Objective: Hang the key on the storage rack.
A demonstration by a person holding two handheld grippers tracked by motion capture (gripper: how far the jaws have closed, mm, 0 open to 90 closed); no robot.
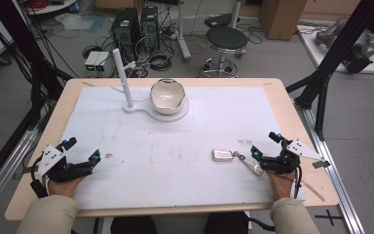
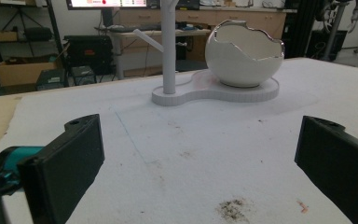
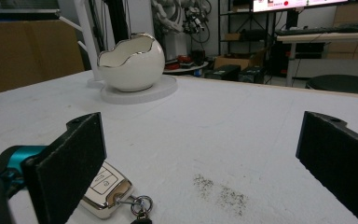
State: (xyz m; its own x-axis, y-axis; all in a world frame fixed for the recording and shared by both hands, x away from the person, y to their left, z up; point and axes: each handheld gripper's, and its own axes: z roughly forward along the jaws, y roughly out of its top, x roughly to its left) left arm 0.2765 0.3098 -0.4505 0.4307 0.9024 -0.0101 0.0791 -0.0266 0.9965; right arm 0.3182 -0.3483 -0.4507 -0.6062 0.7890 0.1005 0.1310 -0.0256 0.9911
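Resting both tongs wide open and empty on the white surface (image 1: 175, 161); I'd guess my right tongs (image 1: 265, 155) next closes on the silver car key fob (image 1: 222, 155).

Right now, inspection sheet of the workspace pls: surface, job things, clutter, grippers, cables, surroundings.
Surface: white mat on a wooden table, with dark smudges near the front.
Job's things: car key fob with ring and attached keychain piece, flat on the mat near the right gripper; egg-shaped white bowl on a white stand with an upright post at the far side.
Clutter: nothing seen on the mat.
Grippers: left gripper open, empty, front left; right gripper open, empty, beside the fob.
Cables: one trails from the right gripper; tangled cables on the floor beyond the table.
Surroundings: computer towers, black stool, cardboard box.
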